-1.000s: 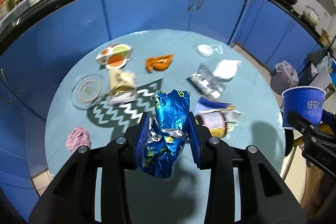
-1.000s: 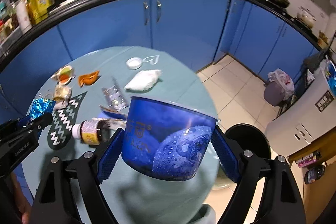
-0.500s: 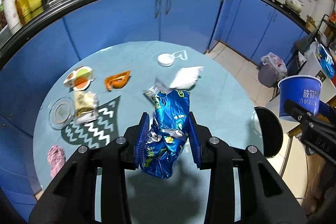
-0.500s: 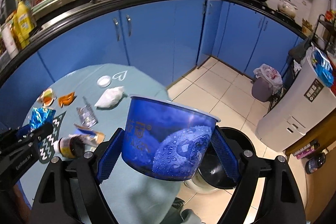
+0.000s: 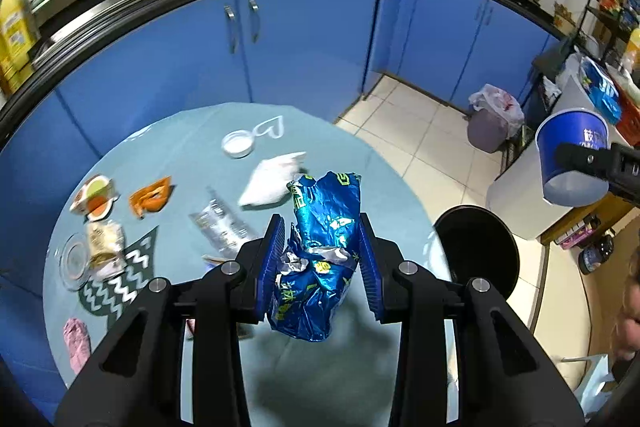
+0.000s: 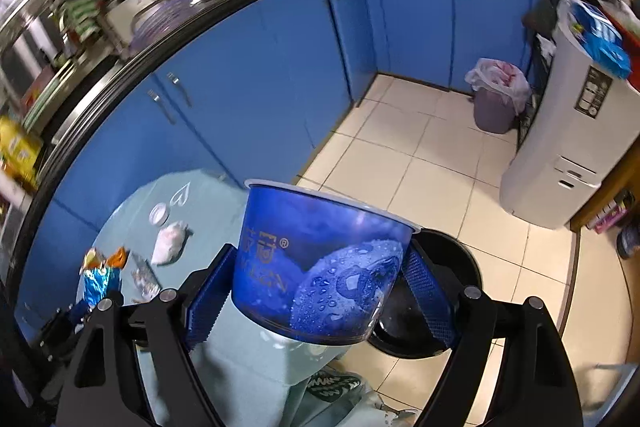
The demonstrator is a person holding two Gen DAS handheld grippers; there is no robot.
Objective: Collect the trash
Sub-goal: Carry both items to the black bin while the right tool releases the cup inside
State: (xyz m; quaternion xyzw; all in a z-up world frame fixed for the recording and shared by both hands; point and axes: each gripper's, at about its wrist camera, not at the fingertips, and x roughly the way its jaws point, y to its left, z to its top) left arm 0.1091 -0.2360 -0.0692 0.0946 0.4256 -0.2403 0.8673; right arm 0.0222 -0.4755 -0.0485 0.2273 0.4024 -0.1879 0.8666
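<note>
My left gripper [image 5: 322, 261] is shut on a crumpled blue foil snack bag [image 5: 320, 251], held above the near edge of the round pale-blue table [image 5: 200, 131]. My right gripper [image 6: 322, 291] is shut on a big blue paper cup [image 6: 320, 263], held upright beyond the table's right edge, partly over a round black bin [image 6: 436, 307] on the floor. The same cup [image 5: 572, 157] and bin [image 5: 476, 247] show at the right of the left wrist view. Trash left on the table: a white wad [image 5: 272, 179], a clear wrapper [image 5: 224, 227], an orange wrapper [image 5: 150, 199].
A white lid [image 5: 238, 145], a glass dish [image 5: 74, 261], a small food cup [image 5: 94, 195] and a pink scrap [image 5: 76, 339] lie on the table. Blue cabinets [image 5: 304, 39] ring the room. A lined grey bin [image 6: 496, 99] and a white appliance [image 6: 560, 131] stand on the tiled floor. A person's head [image 5: 628, 299] is at the right edge.
Both grippers have swung to the right, off the table's middle toward the black bin, each keeping its load. The right gripper has rolled, so the room looks tilted.
</note>
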